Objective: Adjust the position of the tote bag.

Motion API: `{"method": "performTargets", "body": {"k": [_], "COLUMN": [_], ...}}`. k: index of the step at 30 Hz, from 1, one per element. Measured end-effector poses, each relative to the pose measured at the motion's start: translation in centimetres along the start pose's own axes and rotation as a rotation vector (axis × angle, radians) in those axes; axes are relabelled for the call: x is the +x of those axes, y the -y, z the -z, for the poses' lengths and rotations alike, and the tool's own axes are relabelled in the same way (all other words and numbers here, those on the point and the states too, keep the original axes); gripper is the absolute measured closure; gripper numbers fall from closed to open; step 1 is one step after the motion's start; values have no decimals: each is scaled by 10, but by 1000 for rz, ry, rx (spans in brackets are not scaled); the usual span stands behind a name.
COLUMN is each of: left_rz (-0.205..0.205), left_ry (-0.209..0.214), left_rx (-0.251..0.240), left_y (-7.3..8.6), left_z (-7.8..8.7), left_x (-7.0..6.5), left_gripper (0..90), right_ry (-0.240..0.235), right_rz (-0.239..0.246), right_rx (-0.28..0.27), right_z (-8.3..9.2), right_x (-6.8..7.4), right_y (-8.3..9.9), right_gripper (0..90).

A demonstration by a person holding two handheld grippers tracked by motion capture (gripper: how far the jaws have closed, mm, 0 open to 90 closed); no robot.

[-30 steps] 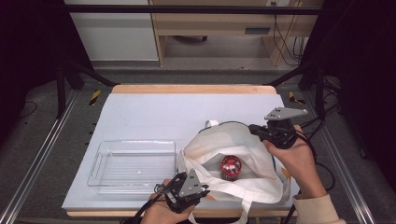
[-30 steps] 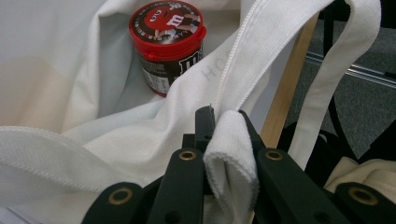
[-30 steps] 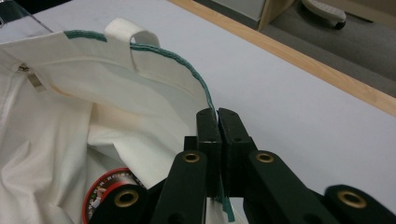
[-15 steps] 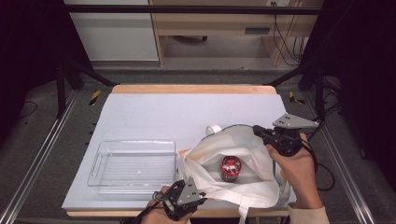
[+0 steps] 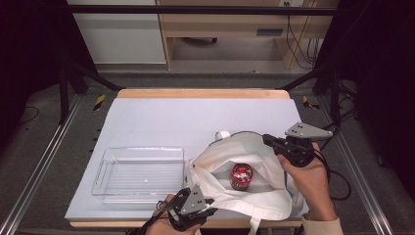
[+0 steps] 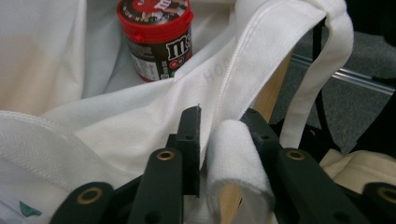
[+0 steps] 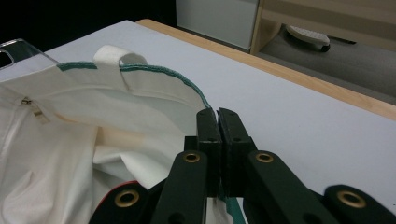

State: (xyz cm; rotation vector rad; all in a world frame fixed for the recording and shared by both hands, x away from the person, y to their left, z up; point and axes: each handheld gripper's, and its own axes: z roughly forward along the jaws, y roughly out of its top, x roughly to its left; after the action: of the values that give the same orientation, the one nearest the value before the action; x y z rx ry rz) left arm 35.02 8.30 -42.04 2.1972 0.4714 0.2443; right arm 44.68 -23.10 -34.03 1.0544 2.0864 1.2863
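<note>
The white tote bag point(image 5: 244, 186) lies on the surface point(image 5: 195, 122) at about 5 o'clock in the high view, its mouth spread wide, with a red-lidded candy jar point(image 5: 242, 175) standing inside it near the middle. A clear plastic tray point(image 5: 139, 174) sits just beside the bag at its 9 o'clock, bare inside.

The right hand-held gripper point(image 7: 217, 114) is clamped narrow on the green-trimmed rim point(image 7: 187, 86) of the bag at the bag's 2 o'clock edge, pinning that side open. The left hand-held gripper point(image 6: 219, 126), at the bag's 7 o'clock edge, has just been opening its jaws; they now stand a little apart, with a fold of the bag's near hem and strap point(image 6: 236, 149) loosely between them rather than pinched.

The step in hand looks like freeing the left gripper so it can go for the jar while the right keeps the mouth open. To do it well, the right grip should stay firm and lifted enough that the cloth does not sag over the jar. The left jaws need to open further so the fold drops clear before the hand draws back; otherwise the hem may drag along and tip the jar. Then approach the jar from above, toward 12 o'clock, gripping its body below the lid.
</note>
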Motion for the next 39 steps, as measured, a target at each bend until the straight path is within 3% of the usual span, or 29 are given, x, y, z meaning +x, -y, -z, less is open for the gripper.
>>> {"method": "performTargets", "body": {"k": [3,10,14,19,24,26,32,39], "left_rz": [-5,-1,-16,-47,-50,-63,-38,-59], "left_ry": [-8,-5,-36,-75,-81,-101,-101,-87], "left_rx": [-25,-115,-125,-73,-23,0,44,114], "left_y": [-4,-20,-34,-51,-54,-53,-45,-29], "left_z": [6,22,20,-3,-27,-34,-47,-53], "left_x": [-1,-2,2,12,16,15,23,16], "left_gripper": [622,563,542,542,573,574,596,595], "right_ry": [-7,-6,-9,-15,-20,-23,-27,-36], "right_rz": [-9,-9,-5,-5,-2,-1,-1,-9], "right_rx": [-8,-6,-6,-9,-10,-8,-10,-9], "right_z": [1,4,4,6,8,8,9,9], "right_x": [-1,0,2,3,4,5,5,5], "right_y": [3,5,5,6,5,5,5,5], "right_gripper": [885,885,884,884,884,884,883,883]}}
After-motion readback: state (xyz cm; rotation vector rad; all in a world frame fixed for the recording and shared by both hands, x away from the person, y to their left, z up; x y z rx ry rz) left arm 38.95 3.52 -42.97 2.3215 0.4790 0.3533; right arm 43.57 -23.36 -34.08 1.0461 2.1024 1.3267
